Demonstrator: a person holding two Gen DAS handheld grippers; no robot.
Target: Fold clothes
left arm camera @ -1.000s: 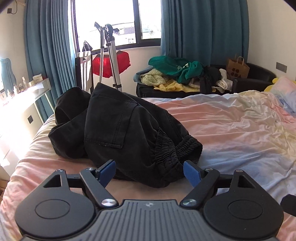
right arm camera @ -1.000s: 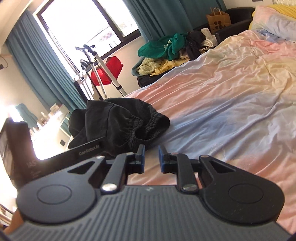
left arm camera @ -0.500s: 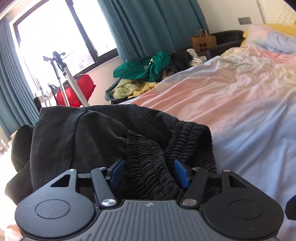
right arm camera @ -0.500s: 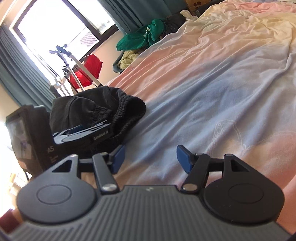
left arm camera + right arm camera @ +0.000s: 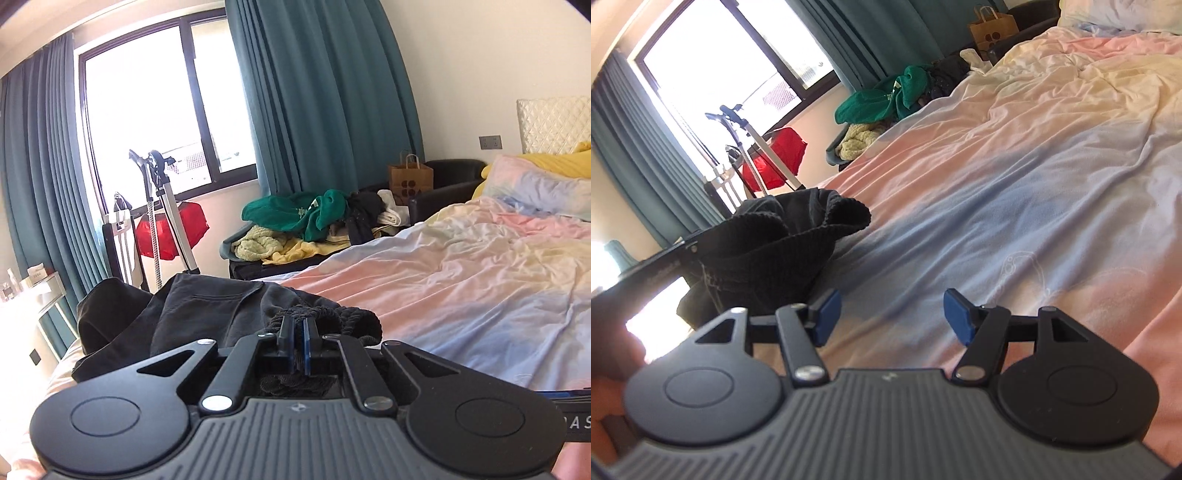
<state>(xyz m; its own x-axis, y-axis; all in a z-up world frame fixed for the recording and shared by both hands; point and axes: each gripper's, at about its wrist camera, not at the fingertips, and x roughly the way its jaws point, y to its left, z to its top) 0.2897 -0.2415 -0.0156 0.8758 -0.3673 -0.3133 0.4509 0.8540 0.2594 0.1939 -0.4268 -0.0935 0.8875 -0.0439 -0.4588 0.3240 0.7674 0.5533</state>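
Trouble loomed — my left tongs (image 5: 299, 341) pinched only the trousers' (image 5: 207, 310) bunched waistband, my right tongs (image 5: 886, 317) gaped empty — one tug might slip.

Both wrist views low, sharing bed (image 5: 461, 295)

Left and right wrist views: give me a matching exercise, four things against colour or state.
1. left hand-held gripper
2. right hand-held gripper
3. crumpled black trousers with elastic waistband
4. brown paper bag with handles

a. stands on the dark armchair
b. open over bare sheet
c. lies heaped on the bed
d. shut on black waistband

Pairs: 1-d, 2-b, 3-c, 4-a
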